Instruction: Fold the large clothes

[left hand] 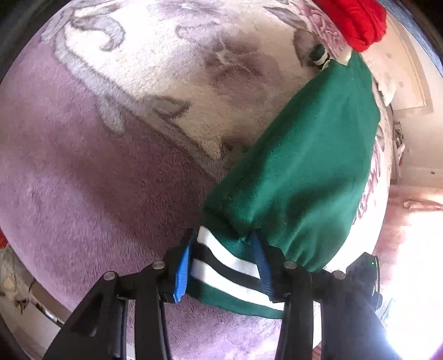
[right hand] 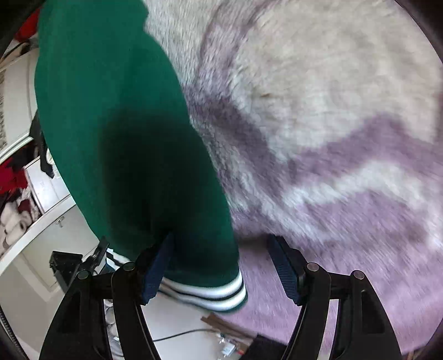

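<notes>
A green garment [left hand: 299,171] with a white-and-black striped ribbed hem [left hand: 229,265] stretches from my left gripper [left hand: 225,263] up toward the far right over the fluffy purple-and-cream blanket [left hand: 110,166]. The left gripper's blue pads are shut on the striped hem. In the right wrist view the same green garment [right hand: 116,133] hangs at the left with its striped hem [right hand: 210,293] low between the fingers. My right gripper [right hand: 224,271] stands open: its left pad [right hand: 155,274] touches the cloth, and the right pad is apart over the blanket [right hand: 332,138].
A red garment [left hand: 357,19] lies at the blanket's far right edge. White cupboards and shelves with clutter [right hand: 36,199] stand left of the bed. A cable and small items [right hand: 193,332] lie on the floor below the bed edge.
</notes>
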`<state>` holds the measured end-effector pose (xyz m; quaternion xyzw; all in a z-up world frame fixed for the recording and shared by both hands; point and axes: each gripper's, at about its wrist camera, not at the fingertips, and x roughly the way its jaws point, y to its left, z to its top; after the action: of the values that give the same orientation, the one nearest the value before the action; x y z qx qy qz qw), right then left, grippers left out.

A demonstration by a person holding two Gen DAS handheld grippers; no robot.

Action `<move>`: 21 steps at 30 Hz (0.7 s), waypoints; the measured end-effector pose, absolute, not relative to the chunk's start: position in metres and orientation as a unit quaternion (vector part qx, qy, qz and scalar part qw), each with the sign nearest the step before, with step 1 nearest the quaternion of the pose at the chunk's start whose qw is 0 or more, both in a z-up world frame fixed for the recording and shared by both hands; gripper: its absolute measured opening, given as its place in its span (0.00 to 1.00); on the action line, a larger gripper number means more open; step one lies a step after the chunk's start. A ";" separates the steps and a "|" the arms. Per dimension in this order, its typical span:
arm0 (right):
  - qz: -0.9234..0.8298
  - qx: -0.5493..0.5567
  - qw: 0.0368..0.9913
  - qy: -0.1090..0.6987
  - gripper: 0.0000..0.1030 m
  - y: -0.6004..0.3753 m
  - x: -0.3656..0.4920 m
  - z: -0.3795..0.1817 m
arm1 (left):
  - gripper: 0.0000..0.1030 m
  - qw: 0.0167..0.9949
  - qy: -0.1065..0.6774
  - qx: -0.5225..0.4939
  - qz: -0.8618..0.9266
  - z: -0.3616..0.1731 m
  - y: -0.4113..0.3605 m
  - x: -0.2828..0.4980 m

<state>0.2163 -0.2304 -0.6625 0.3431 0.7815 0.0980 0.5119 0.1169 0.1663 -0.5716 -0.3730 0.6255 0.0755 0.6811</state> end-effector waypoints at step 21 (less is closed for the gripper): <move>0.186 0.428 0.496 0.732 0.89 -0.188 0.225 -0.677 | 0.63 0.672 0.632 -0.384 -0.048 -0.618 0.171 0.147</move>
<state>0.2253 -0.1884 -0.6768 0.4281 0.7320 0.1855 0.4965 0.1470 0.1713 -0.6185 -0.3838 0.6318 -0.0478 0.6717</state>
